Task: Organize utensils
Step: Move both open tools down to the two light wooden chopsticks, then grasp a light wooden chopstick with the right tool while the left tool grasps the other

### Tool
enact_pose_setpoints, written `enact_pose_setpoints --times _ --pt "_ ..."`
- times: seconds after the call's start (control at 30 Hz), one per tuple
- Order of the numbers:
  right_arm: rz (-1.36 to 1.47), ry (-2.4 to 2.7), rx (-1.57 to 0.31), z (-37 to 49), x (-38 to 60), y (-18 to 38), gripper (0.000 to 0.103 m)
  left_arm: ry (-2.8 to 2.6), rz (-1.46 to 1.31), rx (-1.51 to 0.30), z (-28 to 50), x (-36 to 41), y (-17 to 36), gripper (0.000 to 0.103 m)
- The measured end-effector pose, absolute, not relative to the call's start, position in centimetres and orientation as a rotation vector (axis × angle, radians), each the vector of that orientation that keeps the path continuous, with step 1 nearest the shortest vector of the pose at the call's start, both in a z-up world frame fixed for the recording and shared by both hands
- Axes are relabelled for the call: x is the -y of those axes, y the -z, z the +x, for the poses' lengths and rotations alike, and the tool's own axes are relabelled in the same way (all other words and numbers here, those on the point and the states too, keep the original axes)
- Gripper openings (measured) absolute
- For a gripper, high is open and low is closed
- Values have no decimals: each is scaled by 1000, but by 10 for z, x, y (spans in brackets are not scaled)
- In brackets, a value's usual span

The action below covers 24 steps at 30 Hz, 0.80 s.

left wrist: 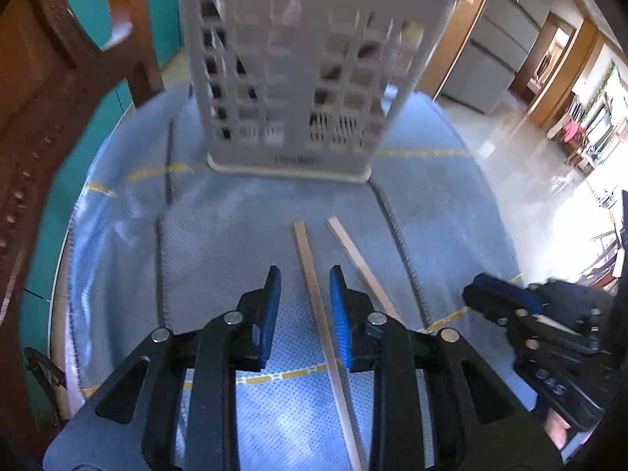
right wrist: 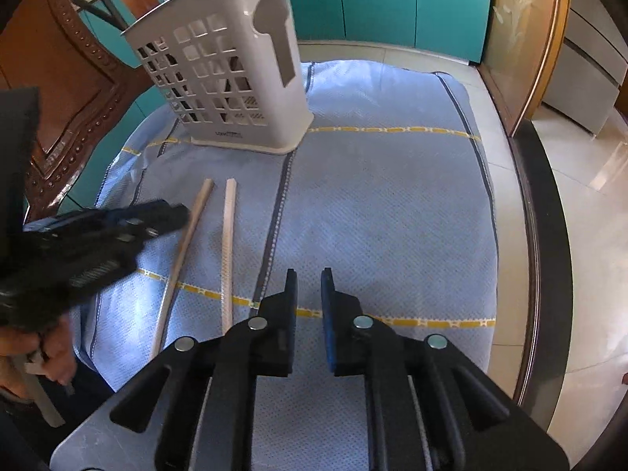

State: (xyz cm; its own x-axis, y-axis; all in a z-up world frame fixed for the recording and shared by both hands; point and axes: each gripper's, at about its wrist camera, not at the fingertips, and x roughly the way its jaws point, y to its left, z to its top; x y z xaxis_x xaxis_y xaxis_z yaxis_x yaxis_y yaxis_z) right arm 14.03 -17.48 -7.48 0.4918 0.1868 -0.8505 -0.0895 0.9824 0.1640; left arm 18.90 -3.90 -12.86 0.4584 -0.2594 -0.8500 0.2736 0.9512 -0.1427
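Two pale wooden chopsticks lie side by side on a blue cloth. In the left wrist view one chopstick (left wrist: 320, 314) runs between the fingers of my open left gripper (left wrist: 304, 278), which hovers low over it; the other chopstick (left wrist: 359, 263) lies just right of it. In the right wrist view the chopsticks (right wrist: 184, 247) (right wrist: 228, 251) lie left of my right gripper (right wrist: 308, 274), which is open and empty above the cloth. A white slotted utensil holder (left wrist: 298, 78) (right wrist: 227, 74) stands upright at the far end of the cloth, with dark utensils dimly seen inside.
The blue cloth (right wrist: 384, 212) covers a table with a dark rounded edge (right wrist: 545, 235) on the right. A carved wooden chair back (right wrist: 74, 78) stands at the left. Teal cabinets (right wrist: 384, 0) are behind. The right gripper's body (left wrist: 549, 333) shows at the right of the left wrist view.
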Motion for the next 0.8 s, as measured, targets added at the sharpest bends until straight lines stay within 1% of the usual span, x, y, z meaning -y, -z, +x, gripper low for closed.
enact_pose_setpoints --times 0.07,0.13,0.17,0.2,0.37,0.43,0.7,0.73,0.8 --pt "97 -169 -1042 142 171 75 19 313 29 -1069 192 43 139 26" --pt "95 -177 -1038 142 169 75 20 310 45 -1060 193 45 141 26" --pt "94 -186 -1032 143 167 75 20 312 57 -1059 193 46 141 16" --pt "93 -195 -1026 144 164 74 20 319 56 -1066 193 46 141 12" --pt "85 -275 -1014 155 147 75 20 344 64 -1074 187 40 138 9" --pt "61 -304 -1015 160 135 77 20 350 67 -1073 185 25 133 9" --pt "-73 -286 -1026 172 106 90 20 312 59 -1079 191 -2 134 9" --pt "-85 -282 -1024 171 104 91 20 309 58 -1081 193 0 134 11" --pt "-106 -275 -1016 169 101 92 18 307 57 -1080 194 1 134 11"
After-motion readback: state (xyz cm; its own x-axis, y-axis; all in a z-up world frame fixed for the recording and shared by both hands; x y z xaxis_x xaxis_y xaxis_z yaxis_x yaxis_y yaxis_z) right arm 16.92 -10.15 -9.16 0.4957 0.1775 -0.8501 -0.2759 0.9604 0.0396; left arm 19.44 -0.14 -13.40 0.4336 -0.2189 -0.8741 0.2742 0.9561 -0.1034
